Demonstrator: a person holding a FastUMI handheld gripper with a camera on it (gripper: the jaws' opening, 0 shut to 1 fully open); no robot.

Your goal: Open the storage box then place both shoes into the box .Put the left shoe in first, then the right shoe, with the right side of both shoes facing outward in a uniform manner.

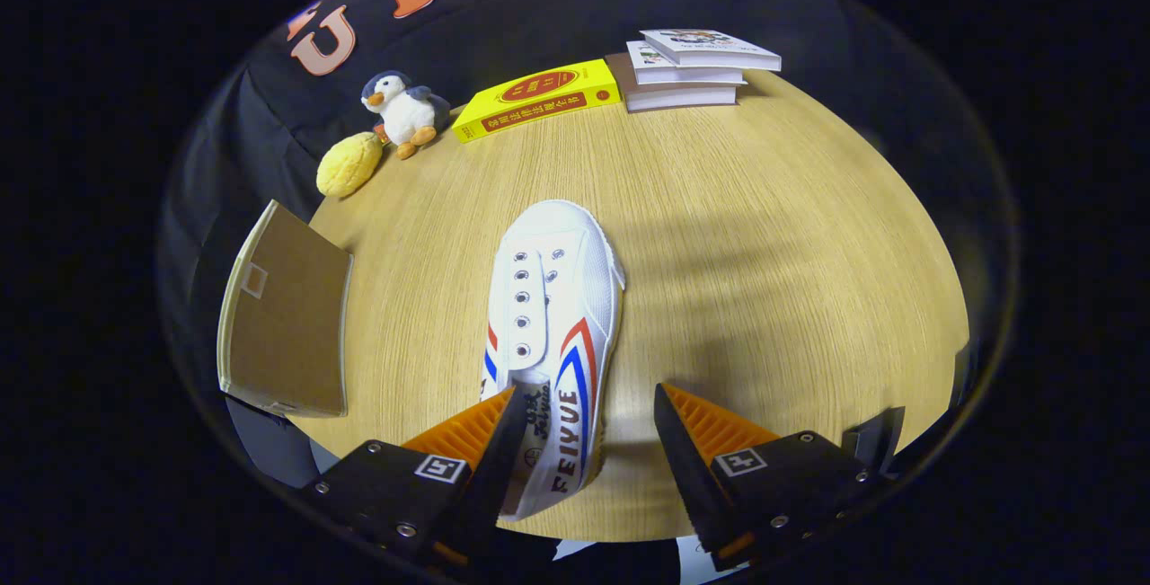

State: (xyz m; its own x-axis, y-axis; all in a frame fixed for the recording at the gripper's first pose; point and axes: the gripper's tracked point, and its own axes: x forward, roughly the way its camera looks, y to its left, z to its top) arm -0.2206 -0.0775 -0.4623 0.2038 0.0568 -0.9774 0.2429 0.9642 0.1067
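A white canvas shoe point(557, 297) with red and blue stripes lies on the wooden table point(764, 234), toe pointing away from me. Its heel end sits between the fingers of my gripper point(586, 394), which is open. The left fingertip point(503, 423) overlaps the shoe's opening beside the tongue. The right fingertip point(674, 423) stands a little clear of the shoe's striped side. A brown cardboard panel point(286, 320), seemingly part of the storage box, rests at the table's left edge, to the left of the shoe.
Along the far edge of the table stand a penguin plush point(404, 110), a yellow plush point(349, 164), a yellow book point(537, 100) and a stack of white books point(692, 68). Bare wood stretches to the right of the shoe.
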